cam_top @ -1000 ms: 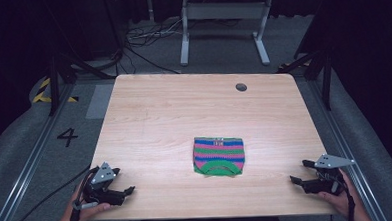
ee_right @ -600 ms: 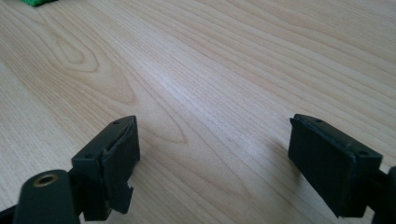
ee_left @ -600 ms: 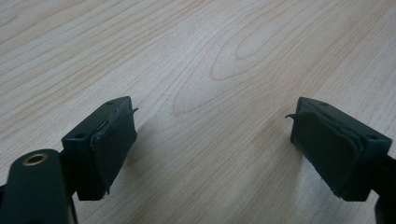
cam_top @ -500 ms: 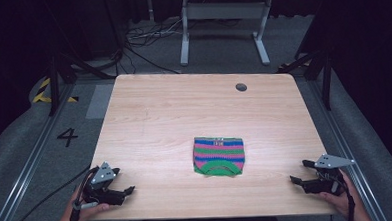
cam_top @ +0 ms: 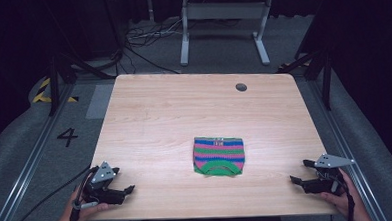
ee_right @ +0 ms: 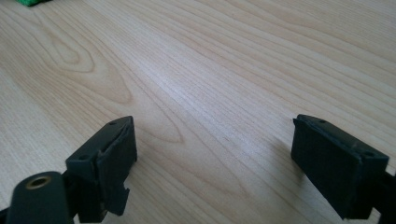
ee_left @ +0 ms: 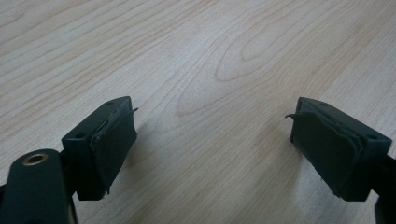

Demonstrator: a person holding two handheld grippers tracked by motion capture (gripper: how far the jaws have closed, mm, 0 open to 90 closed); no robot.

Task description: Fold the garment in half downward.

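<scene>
High view: striped cloth [cam_top: 219,155] lies flat on table [cam_top: 164,117], near front edge, right of centre, between your hands but well apart from both. Left tongs [cam_top: 121,191] at front-left corner, right tongs [cam_top: 298,180] at front-right, both low over wood.

Left gripper view: your jaws spread wide, nothing between, bare wood beneath.

Right gripper view: jaws spread, empty; green scrap of cloth [ee_right: 31,2] at top-left.

Judgement: cloth soft, light, limp; pinch edge or corner, expect sag.
</scene>
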